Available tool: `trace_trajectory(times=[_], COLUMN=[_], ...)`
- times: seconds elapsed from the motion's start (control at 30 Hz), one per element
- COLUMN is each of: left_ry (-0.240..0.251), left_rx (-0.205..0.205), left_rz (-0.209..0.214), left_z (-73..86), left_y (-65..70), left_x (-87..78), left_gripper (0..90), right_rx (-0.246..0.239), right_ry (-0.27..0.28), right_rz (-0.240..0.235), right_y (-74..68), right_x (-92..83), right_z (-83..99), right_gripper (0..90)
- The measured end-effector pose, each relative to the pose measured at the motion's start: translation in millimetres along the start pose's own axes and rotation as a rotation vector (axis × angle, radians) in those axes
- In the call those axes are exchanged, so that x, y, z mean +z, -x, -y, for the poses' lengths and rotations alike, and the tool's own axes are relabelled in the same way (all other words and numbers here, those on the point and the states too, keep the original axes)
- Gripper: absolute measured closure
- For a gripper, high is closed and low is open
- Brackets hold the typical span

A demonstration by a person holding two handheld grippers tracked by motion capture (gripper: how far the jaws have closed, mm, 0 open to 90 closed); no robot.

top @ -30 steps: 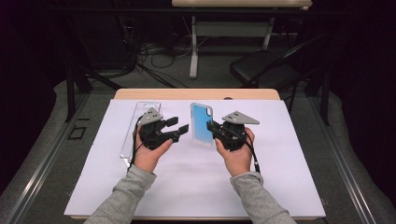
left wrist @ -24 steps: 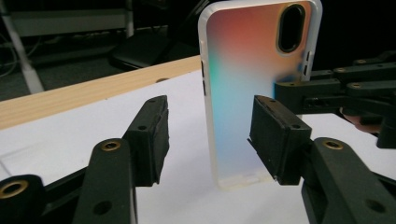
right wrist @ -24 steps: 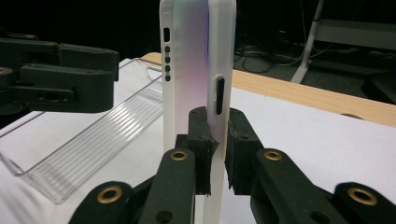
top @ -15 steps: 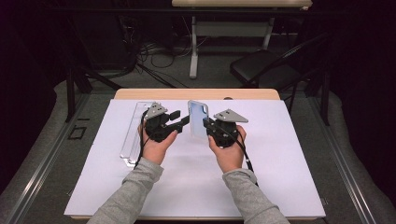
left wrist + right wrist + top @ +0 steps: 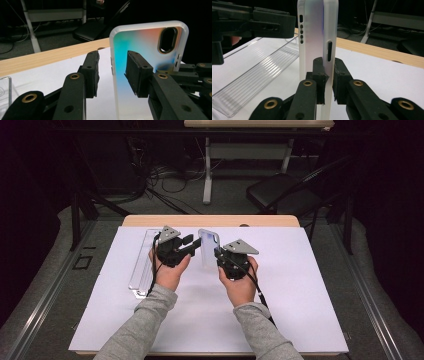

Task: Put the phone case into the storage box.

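1. The right gripper [image 5: 218,254] is clenched on the phone case [image 5: 208,249], pads pinching one long side wall and holding the case upright above the white sheet [image 5: 300,290], near the table's far edge.
2. From the right gripper view, the case [image 5: 313,37] stands edge-on, its button slot just above the pinching pads.
3. The left gripper [image 5: 196,246] comes in from the other side; its jaws have just been closing, and the case's free edge sits between them.
4. In the left gripper view, a gap shows between the near pad and the case's white rim [image 5: 113,62]; the other pad lies against the iridescent back, though I cannot tell if it touches. No grip there yet.
5. A clear plastic tray [image 5: 142,265] lies flat on the sheet beside the left hand.
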State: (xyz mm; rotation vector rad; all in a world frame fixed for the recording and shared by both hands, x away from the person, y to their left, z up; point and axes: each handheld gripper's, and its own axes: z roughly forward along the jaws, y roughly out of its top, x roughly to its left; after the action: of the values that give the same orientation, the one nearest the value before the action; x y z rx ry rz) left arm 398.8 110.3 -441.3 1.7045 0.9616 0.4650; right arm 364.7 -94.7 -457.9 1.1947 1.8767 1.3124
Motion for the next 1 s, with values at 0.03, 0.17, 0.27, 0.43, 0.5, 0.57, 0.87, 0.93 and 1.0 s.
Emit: trace_trajectory(times=[0.03,0.17,0.27,0.43,0.5,0.57,0.87,0.93,1.0], left_ry=[-0.003,0.002,-0.004,0.003,0.001,0.002,0.005,0.008,0.007], left_rx=[-0.002,-0.017,-0.02,-0.044,-0.044,-0.053,-0.074,-0.074,-0.073], left_rz=[-0.004,-0.015,-0.02,-0.028,-0.029,-0.022,-0.004,-0.004,-0.001], left_z=[-0.6,-2.1,-2.6,-2.6,-2.7,-2.6,-2.1,-2.4,-2.6], left_y=[-0.6,-0.9,-1.3,-2.2,-3.0,-3.5,-3.3,-3.3,-3.5], left_x=[0.2,2.2,4.1,6.6,7.0,7.5,9.5,9.2,8.9], left_gripper=[62.7,67.7,70.2,72.2,73.0,74.3,80.7,81.6,82.6], right_rx=[0.001,-0.009,-0.003,-0.003,-0.004,-0.001,-0.008,-0.011,-0.006], right_ry=[-0.006,0.001,0.006,0.009,0.004,0.006,0.015,0.023,0.024], right_rz=[0.003,0.01,0.017,0.023,0.022,0.023,0.018,0.02,0.017], right_y=[-0.5,-2.3,-3.6,-5.6,-5.7,-6.0,-7.9,-8.4,-8.4], right_x=[0.1,1.8,3.2,3.7,3.4,3.7,4.0,4.1,4.1], right_z=[0.3,1.3,2.4,4.3,5.2,6.3,8.8,9.0,9.3], right_gripper=[82.1,82.1,82.1,82.1,82.1,82.2,82.2,82.2,82.2])
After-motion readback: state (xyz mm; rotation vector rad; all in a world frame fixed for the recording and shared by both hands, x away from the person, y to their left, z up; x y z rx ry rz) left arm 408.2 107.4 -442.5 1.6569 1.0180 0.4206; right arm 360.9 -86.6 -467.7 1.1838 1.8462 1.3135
